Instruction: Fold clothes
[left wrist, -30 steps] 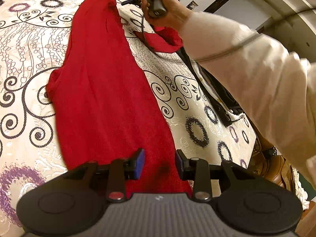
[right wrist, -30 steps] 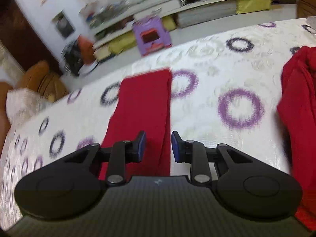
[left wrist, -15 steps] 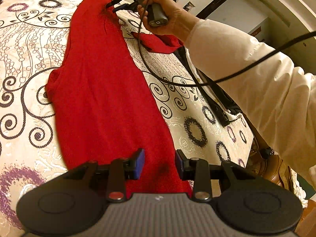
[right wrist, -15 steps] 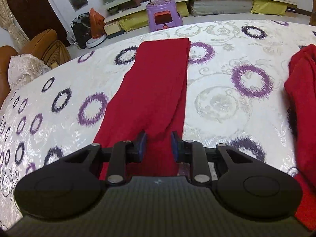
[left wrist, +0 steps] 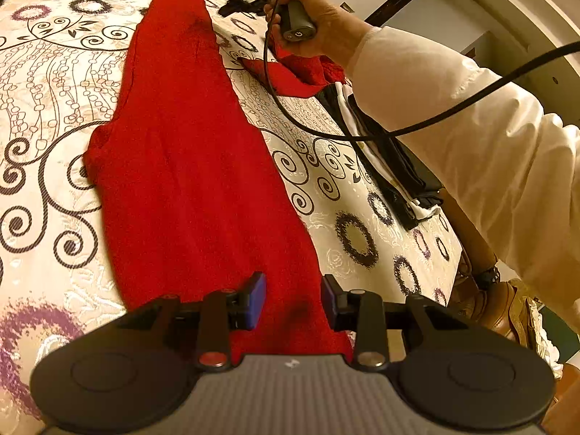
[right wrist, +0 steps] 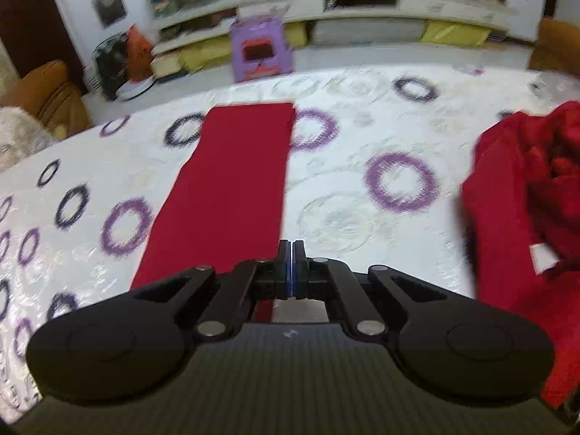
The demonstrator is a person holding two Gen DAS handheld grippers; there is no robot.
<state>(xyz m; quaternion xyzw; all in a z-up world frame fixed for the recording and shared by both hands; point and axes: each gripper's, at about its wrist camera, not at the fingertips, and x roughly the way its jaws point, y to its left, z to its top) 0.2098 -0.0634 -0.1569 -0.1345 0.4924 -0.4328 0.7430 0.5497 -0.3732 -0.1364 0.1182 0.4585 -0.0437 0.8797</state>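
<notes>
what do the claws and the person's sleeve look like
Each claw, left and right, is black with blue pads, round side discs, silver pivot pins and a ribbed grey body. One left pin is red. A black cable trails from the right handle; the sleeve is cream.

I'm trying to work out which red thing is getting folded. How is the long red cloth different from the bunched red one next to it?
In the right wrist view, the long red cloth lies flat and smooth in a narrow strip, while the bunched red cloth sits crumpled in a heap. The long one has straight edges; the bunched one has lumpy folds and a white tag showing. Both are red and lie on the patterned bedspread.
</notes>
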